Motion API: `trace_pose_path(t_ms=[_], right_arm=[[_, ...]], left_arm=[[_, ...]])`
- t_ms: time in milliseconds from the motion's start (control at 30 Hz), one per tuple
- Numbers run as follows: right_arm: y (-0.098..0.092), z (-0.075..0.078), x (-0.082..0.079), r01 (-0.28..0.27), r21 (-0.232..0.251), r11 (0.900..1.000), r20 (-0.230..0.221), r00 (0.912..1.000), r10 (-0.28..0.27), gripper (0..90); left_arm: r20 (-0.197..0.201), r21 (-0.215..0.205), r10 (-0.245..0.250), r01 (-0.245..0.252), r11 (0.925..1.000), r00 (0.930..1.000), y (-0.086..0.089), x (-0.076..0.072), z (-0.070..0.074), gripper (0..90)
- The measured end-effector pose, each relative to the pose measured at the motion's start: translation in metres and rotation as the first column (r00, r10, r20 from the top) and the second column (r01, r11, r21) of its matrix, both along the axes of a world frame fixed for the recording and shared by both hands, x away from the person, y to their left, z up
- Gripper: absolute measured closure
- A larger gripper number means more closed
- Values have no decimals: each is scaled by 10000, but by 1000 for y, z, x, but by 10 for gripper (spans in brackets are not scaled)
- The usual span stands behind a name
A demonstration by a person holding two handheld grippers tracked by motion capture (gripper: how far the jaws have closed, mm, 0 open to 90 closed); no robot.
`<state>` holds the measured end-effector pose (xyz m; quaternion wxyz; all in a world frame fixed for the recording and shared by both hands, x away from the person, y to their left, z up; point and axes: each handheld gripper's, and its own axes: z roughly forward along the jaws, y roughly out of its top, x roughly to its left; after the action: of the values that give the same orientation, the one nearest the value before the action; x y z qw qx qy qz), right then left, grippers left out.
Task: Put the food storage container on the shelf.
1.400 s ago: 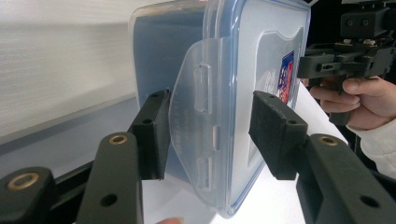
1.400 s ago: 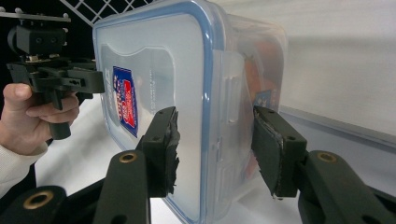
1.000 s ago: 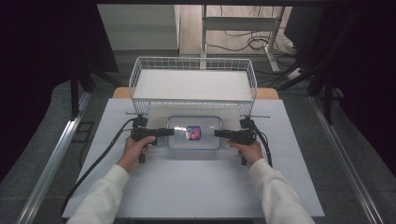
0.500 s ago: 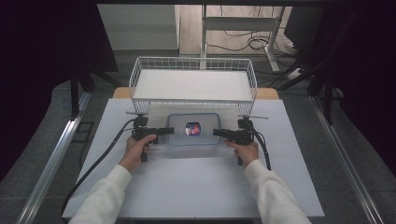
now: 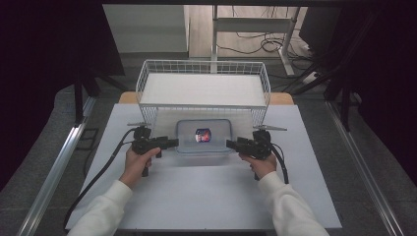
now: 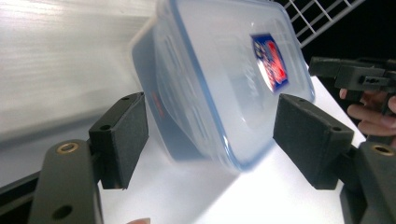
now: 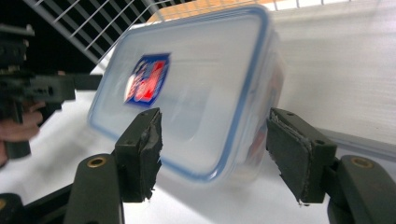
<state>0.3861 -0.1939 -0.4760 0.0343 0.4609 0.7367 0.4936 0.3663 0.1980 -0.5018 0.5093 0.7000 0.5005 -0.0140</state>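
Both grippers' fingers, left (image 5: 173,143) and right (image 5: 230,144), have just been opening; each stands wide, clear of the container (image 5: 204,136)

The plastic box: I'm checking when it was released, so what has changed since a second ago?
Both claws, left and right, let go of the plastic box, their jaws having just been opening, and drew back sideways from its ends. The box stays on the table under the wire basket.
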Motion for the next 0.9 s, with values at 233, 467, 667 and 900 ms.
trace_pose_path(t_ms=[233,467,667,900], right_arm=[[4,10,-30,-1008,-1252,9870,915,9894,1127,395],[13,4,-58,-1820,-2731,9446,1105,9695,2188,508],[25,0,-69,-2565,-3250,9103,1034,9471,3038,638],[49,-10,-69,-3150,-3882,8661,868,9231,3747,848]], left_arm=[[696,1516,-494,384,9877,9963,-3,-43,5,250],[1098,2248,-1227,956,9697,9864,-11,-88,10,255],[1159,2639,-1389,1043,9589,9835,-15,-102,11,260],[1155,3180,-1634,1193,9405,9798,-18,-119,11,261]])
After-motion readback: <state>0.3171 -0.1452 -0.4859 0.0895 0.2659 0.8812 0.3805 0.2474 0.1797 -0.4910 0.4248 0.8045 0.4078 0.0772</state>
